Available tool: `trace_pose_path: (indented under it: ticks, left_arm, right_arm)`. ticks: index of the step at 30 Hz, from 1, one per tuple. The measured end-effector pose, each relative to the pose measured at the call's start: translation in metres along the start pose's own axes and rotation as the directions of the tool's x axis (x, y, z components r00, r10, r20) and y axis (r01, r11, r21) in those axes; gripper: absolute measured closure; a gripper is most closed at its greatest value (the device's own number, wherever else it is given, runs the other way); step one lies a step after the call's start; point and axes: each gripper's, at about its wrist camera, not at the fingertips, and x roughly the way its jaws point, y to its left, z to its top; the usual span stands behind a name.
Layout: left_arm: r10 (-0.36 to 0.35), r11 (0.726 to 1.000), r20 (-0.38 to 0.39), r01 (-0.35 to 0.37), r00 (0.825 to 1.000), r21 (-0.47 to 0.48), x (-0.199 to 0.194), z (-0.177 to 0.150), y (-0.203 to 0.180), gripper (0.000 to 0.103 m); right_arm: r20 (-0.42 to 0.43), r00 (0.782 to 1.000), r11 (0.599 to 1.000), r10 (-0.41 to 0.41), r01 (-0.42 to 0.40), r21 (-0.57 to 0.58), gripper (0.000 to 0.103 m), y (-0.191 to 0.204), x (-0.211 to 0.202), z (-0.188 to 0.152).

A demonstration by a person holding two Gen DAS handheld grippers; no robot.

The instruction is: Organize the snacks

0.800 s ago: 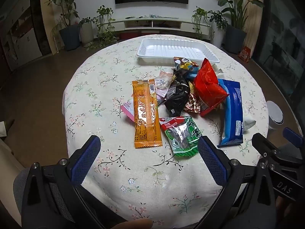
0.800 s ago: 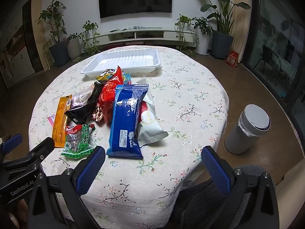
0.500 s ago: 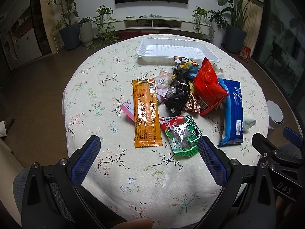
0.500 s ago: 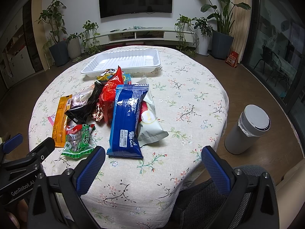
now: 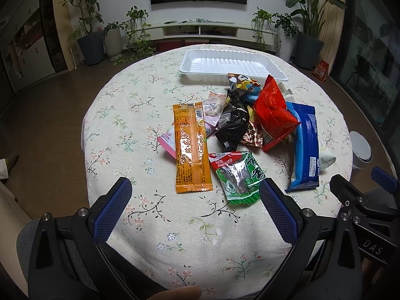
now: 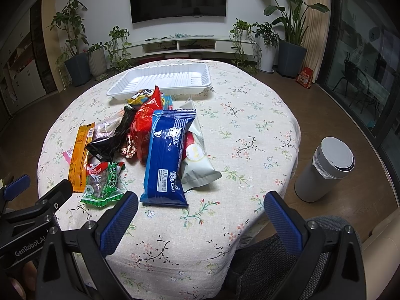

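A pile of snack packets lies mid-table: an orange bar [image 5: 191, 147], a green packet [image 5: 237, 177], a black bag [image 5: 232, 122], a red bag [image 5: 272, 112] and a blue roll-cake pack [image 5: 306, 147]. An empty white tray [image 5: 232, 63] stands behind them. My left gripper [image 5: 195, 205] is open and empty at the near table edge, in front of the orange bar and green packet. My right gripper [image 6: 200, 215] is open and empty, just in front of the blue pack [image 6: 167, 155]. The tray [image 6: 162, 80] shows beyond the pile there too.
The round table has a floral cloth [image 5: 140, 115]. A grey lidded bin [image 6: 325, 170] stands on the floor to the right. Potted plants and a TV cabinet [image 6: 185, 43] line the far wall. A pale bag [image 6: 197, 155] lies partly under the blue pack.
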Motion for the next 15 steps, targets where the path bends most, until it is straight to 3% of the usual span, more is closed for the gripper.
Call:
trace_pose_path:
  ticks: [15]
  left_arm:
    - [0.002, 1.0, 0.0, -0.002, 1.0, 0.0, 0.0, 0.0001, -0.0001, 0.0]
  right_arm:
    - [-0.001, 1.0, 1.0, 0.0, 0.0, -0.002, 0.0, 0.0003, -0.0003, -0.001]
